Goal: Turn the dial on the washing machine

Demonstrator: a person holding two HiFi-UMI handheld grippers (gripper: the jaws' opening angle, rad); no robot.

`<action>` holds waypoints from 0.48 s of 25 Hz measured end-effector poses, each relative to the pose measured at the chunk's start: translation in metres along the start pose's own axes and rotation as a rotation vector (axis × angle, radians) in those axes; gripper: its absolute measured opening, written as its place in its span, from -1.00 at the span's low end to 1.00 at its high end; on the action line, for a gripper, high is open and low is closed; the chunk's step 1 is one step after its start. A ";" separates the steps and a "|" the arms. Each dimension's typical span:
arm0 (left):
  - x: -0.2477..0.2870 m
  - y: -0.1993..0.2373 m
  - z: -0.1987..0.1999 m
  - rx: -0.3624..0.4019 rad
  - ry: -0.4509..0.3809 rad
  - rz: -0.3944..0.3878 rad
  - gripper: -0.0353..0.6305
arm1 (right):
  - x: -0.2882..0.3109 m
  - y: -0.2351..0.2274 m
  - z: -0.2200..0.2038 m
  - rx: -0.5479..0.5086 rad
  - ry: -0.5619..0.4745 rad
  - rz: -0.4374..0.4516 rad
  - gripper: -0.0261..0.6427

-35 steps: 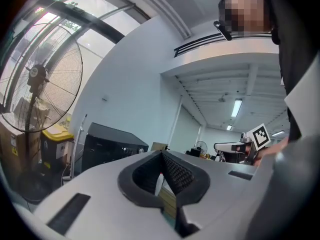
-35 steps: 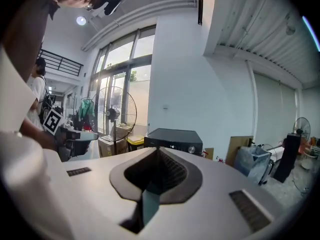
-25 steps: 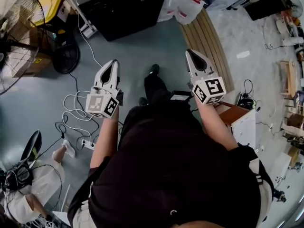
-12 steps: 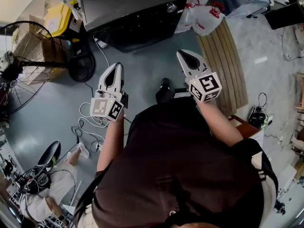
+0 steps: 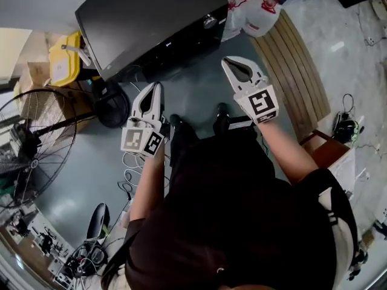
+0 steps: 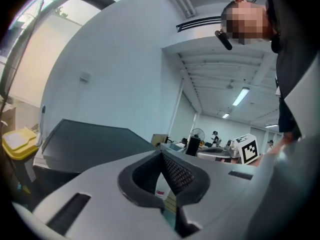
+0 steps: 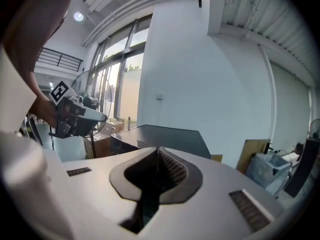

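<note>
The washing machine (image 5: 151, 23) is a dark box with a flat black top, standing on the floor ahead of me. A small silvery dial (image 5: 210, 22) sits near its front right corner. My left gripper (image 5: 157, 88) hovers short of the machine's front, shut with nothing in it. Out at the right front corner my right gripper (image 5: 231, 62) is a little below the dial, also shut and empty. The machine's top shows beyond the closed tips in the left gripper view (image 6: 85, 139) and in the right gripper view (image 7: 160, 134).
A standing fan (image 5: 33, 138) and a yellow bin (image 5: 60, 62) are at the left. White plastic bags (image 5: 257, 11) and a wooden slatted board (image 5: 296, 65) lie at the right. Cables (image 5: 130, 171) trail on the floor by my left leg. A brown cabinet (image 5: 326, 153) stands at the right.
The person has stepped forward, so the washing machine looms larger and nearer. Both grippers have moved up towards its front; both stayed shut.
</note>
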State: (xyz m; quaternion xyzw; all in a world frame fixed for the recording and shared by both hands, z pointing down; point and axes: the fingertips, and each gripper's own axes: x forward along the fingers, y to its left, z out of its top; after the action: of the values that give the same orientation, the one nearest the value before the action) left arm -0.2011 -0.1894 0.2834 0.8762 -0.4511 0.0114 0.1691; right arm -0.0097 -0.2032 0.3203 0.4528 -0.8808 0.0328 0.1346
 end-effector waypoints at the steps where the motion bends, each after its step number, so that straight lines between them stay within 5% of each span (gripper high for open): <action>1: 0.008 0.005 -0.005 -0.001 0.002 -0.028 -0.85 | 0.005 -0.001 -0.002 -0.030 0.006 -0.021 -0.84; 7: 0.048 0.051 -0.040 0.042 0.118 -0.177 -0.85 | 0.037 0.008 -0.020 -0.371 0.131 -0.187 -0.84; 12: 0.075 0.066 -0.065 0.093 0.194 -0.290 -0.85 | 0.045 0.008 -0.049 -0.445 0.195 -0.245 -0.84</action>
State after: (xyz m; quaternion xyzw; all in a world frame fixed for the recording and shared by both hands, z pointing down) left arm -0.2003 -0.2632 0.3765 0.9337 -0.3007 0.0922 0.1711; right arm -0.0306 -0.2255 0.3804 0.5101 -0.7879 -0.1346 0.3178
